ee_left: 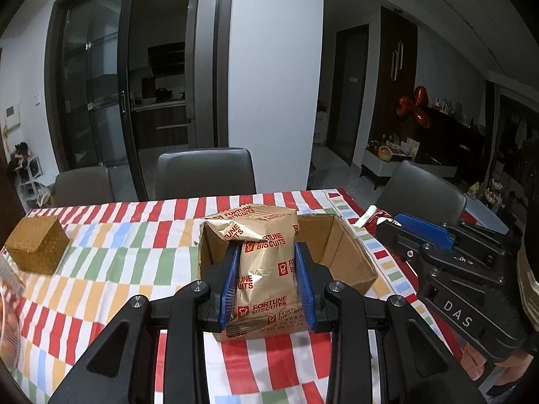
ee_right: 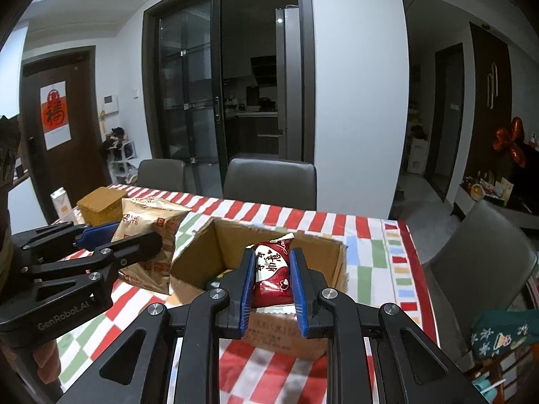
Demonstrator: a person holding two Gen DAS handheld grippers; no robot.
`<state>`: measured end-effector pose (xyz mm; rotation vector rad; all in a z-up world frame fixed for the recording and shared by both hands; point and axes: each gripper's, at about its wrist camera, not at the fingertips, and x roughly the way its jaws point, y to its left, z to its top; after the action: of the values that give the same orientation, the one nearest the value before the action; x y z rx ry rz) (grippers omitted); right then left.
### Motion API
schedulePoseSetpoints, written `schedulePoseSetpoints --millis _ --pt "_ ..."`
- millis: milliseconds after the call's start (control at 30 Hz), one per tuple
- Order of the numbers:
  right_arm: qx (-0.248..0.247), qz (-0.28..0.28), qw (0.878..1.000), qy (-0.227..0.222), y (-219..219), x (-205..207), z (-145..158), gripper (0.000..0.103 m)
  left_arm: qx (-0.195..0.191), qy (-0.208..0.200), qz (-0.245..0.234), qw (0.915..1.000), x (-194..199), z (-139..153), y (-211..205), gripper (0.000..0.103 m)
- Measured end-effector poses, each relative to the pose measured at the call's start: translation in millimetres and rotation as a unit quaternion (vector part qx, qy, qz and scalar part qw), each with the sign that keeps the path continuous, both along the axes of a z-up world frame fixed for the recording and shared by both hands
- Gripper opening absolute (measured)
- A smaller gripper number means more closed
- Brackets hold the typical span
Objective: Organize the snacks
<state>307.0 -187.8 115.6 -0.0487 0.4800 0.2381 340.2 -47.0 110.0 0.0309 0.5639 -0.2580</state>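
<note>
Left gripper (ee_left: 267, 277): clamped on the gold biscuit bag (ee_left: 261, 256), blue pads pressing its two sides at about mid-height.
Right gripper (ee_right: 272, 281): clamped on the red snack packet (ee_right: 272, 269), pads on its long edges.
Gold biscuit bag, place: held upright in the air, in front of the cardboard box's (ee_left: 350, 252) left wall in the left wrist view; from the right gripper it shows at 10 o'clock.
Red snack packet, place: held above the box opening, top end pointing to 12 o'clock.
Cardboard box: open-topped, on the striped tablecloth (ee_left: 111, 269); something dark and yellow lies inside, too hidden to name.
Handling, bag: looks light, puffy and crinkly; foil is likely slippery, and the biscuits may crack under hard squeezing. A grip across the middle suits it.
Handling, packet: light, soft, glossy; best held across its flat sides.
Further out: brown lidded box (ee_left: 37, 247) at 9 o'clock of the left gripper; grey chairs (ee_left: 205, 171) at 12.
</note>
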Motion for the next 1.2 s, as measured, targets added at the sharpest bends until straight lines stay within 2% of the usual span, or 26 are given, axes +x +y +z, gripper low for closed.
schedulePoseSetpoints --millis 567,633,667,700,767,867,933,1000,1200 --pt "-0.005 -0.020 0.999 0.029 -4.3 58.0 -18.3 0.022 0.029 0.030 -0.005 0.9991 71.5 -28.2 -16.7 0.033" --pt "-0.004 -0.024 0.999 0.030 -4.9 62.6 -19.3 0.023 0.034 0.030 0.000 0.9989 73.9 -29.6 -17.9 0.037" --pt "-0.001 -0.029 0.999 0.034 -5.0 65.9 -19.9 0.025 0.035 0.030 0.003 0.9989 74.6 -29.6 -17.4 0.042" --pt "0.000 -0.032 0.999 0.039 -5.5 68.2 -20.0 0.036 0.034 0.028 0.004 0.9990 73.6 -29.3 -16.7 0.047" --pt "-0.004 -0.042 0.998 0.036 -6.6 68.0 -19.8 0.047 0.035 0.024 0.011 0.9990 70.1 -29.1 -15.0 0.050" --pt "-0.015 -0.048 0.998 0.031 -5.6 61.8 -18.6 0.049 0.037 0.018 0.019 0.9990 61.3 -27.1 -12.4 0.055" --pt "-0.015 -0.049 0.998 0.032 -5.8 54.0 -18.0 0.056 0.036 0.012 0.025 0.9990 51.6 -25.2 -10.3 0.058" --pt "-0.016 -0.054 0.998 0.025 -6.2 42.4 -16.3 0.060 0.037 0.005 0.027 0.9989 39.0 -23.1 -9.3 0.063" --pt "-0.019 -0.070 0.997 0.002 -8.8 -2.0 -8.6 0.074 0.039 -0.016 0.032 0.9986 -10.0 -19.6 -5.7 0.071"
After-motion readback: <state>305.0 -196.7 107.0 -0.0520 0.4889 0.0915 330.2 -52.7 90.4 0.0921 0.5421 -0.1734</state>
